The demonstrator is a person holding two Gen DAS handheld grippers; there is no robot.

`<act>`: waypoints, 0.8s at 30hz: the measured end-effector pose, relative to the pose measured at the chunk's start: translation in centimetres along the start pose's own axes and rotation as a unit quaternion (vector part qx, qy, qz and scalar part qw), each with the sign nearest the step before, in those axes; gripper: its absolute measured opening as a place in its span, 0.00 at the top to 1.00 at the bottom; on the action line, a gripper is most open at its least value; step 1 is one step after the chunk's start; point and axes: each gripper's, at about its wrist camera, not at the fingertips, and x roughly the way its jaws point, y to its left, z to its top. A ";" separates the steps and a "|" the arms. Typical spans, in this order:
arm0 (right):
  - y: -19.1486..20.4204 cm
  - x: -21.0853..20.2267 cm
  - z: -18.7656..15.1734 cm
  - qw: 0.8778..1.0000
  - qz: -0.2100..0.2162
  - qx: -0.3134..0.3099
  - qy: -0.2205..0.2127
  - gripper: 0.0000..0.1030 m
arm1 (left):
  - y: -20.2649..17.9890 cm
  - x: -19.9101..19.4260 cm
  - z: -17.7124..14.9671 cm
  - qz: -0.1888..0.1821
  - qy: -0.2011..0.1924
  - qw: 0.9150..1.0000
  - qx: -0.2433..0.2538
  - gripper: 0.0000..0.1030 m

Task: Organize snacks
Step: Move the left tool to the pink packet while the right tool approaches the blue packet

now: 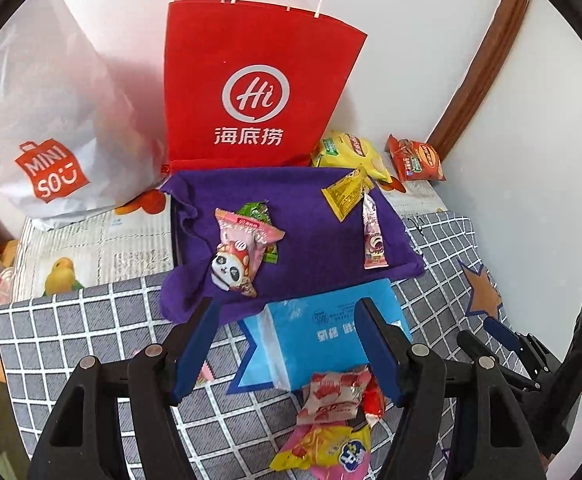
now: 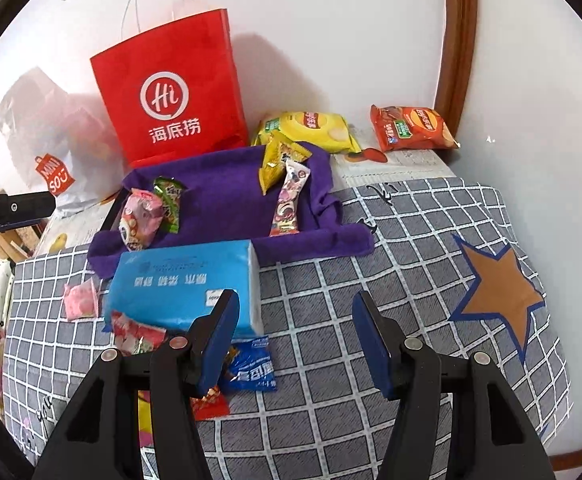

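Observation:
A purple cloth-lined tray (image 1: 311,248) (image 2: 227,208) holds a pink panda snack (image 1: 239,252) (image 2: 141,218), a green packet (image 1: 257,212) (image 2: 169,200), a yellow packet (image 1: 345,196) (image 2: 279,160) and a long pink stick pack (image 1: 373,236) (image 2: 289,204). My left gripper (image 1: 287,344) is open above a blue tissue pack (image 1: 323,336) (image 2: 187,288) and loose snacks (image 1: 339,400). My right gripper (image 2: 295,340) is open and empty over the checked cloth, right of a blue packet (image 2: 249,366).
A red paper bag (image 1: 259,88) (image 2: 175,92) and a white Miniso bag (image 1: 51,128) stand against the wall. Yellow (image 1: 351,152) (image 2: 311,128) and orange (image 1: 417,160) (image 2: 411,128) chip bags lie behind the tray. A small pink sachet (image 2: 81,300) lies left of the tissue pack.

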 end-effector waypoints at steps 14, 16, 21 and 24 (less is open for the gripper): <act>0.0 -0.4 -1.7 1.000 0.010 0.001 0.004 0.43 | 1.4 -0.2 -2.6 0.016 0.011 1.000 -0.023 0.34; -0.2 -0.3 -2.0 1.000 0.013 0.002 0.004 0.43 | 1.5 -0.1 -2.9 0.019 0.013 0.999 -0.024 0.34; -0.6 0.6 -2.9 1.000 0.025 0.006 0.014 0.43 | 2.3 0.4 -3.8 0.025 0.020 0.999 -0.037 0.34; -0.4 1.5 -3.5 0.999 0.038 0.005 0.025 0.43 | 2.9 0.9 -4.4 0.031 0.029 0.998 -0.048 0.34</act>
